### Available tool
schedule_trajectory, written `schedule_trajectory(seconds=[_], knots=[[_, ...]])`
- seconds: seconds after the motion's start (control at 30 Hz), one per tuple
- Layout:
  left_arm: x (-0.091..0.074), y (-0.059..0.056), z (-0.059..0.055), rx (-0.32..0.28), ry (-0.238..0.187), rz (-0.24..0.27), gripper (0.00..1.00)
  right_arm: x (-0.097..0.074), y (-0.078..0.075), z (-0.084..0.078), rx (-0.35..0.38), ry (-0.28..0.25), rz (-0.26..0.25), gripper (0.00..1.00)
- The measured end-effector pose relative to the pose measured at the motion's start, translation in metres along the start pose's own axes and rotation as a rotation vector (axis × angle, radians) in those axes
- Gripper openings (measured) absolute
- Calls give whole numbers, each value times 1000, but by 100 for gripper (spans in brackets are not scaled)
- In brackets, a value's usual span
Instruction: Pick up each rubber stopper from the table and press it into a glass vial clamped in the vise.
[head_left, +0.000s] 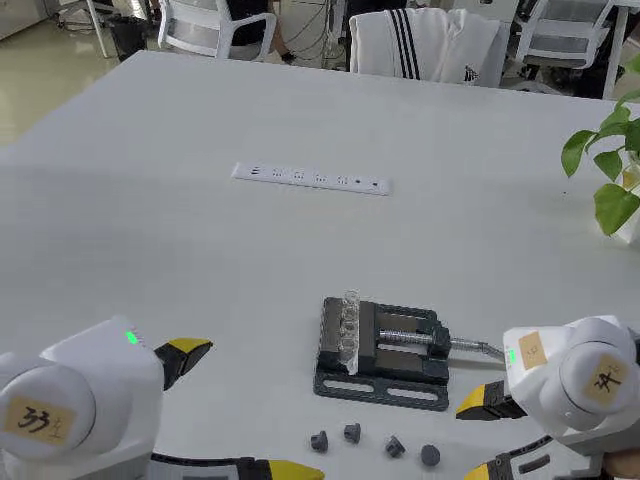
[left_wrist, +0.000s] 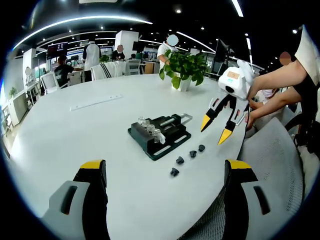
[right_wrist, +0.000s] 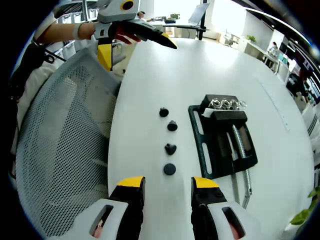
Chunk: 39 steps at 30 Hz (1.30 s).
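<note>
White round table (head_left: 150, 260); power strip (head_left: 310, 178); potted plant (head_left: 605, 165); white chairs (head_left: 430, 45) behind; dark ceiling (left_wrist: 200, 15), strip lights (left_wrist: 100, 19).

I see a long white power strip (head_left: 310, 178) lying flat, far out in front of me. A green plant (head_left: 610, 165) pokes in at the right edge — in the left gripper view it sits in a white pot (left_wrist: 184, 84). A white jacket (head_left: 425, 45) with black stripes hangs over a chair back. White chairs (head_left: 215, 25) stand behind. A grey mesh chair (right_wrist: 65, 135) is close by me — and some people (left_wrist: 90, 52) stand far off under long ceiling lights (left_wrist: 85, 19).
</note>
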<state>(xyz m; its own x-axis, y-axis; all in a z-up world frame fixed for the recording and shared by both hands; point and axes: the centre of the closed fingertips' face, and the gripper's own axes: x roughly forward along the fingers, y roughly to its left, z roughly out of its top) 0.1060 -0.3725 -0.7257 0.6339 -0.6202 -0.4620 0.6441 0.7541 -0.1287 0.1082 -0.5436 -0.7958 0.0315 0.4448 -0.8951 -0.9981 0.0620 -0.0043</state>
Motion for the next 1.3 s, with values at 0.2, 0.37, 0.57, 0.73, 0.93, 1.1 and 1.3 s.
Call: schedule_trajectory(seconds=[0.2, 0.37, 0.57, 0.73, 0.93, 1.1, 1.3], knots=[[1, -2, 0, -4, -3, -3, 98, 10, 1, 0, -34, 39, 25, 27], [2, -3, -1, -7, -5, -2, 98, 17, 1, -1, -42, 59, 43, 22], [3, -4, -5, -11, -6, 0, 97, 22, 0, 0, -63, 83, 57, 19], [2, -6, -5, -16, -11, 1, 97, 27, -1, 0, -85, 100, 64, 15], [1, -6, -5, -28, -20, 8, 97, 28, -1, 2, -96, 114, 75, 13], [0, -6, -5, -33, -25, 12, 97, 30, 1, -1, -121, 137, 78, 12], [-2, -6, -5, -39, -29, 16, 97, 31, 2, 0, -127, 139, 76, 10]])
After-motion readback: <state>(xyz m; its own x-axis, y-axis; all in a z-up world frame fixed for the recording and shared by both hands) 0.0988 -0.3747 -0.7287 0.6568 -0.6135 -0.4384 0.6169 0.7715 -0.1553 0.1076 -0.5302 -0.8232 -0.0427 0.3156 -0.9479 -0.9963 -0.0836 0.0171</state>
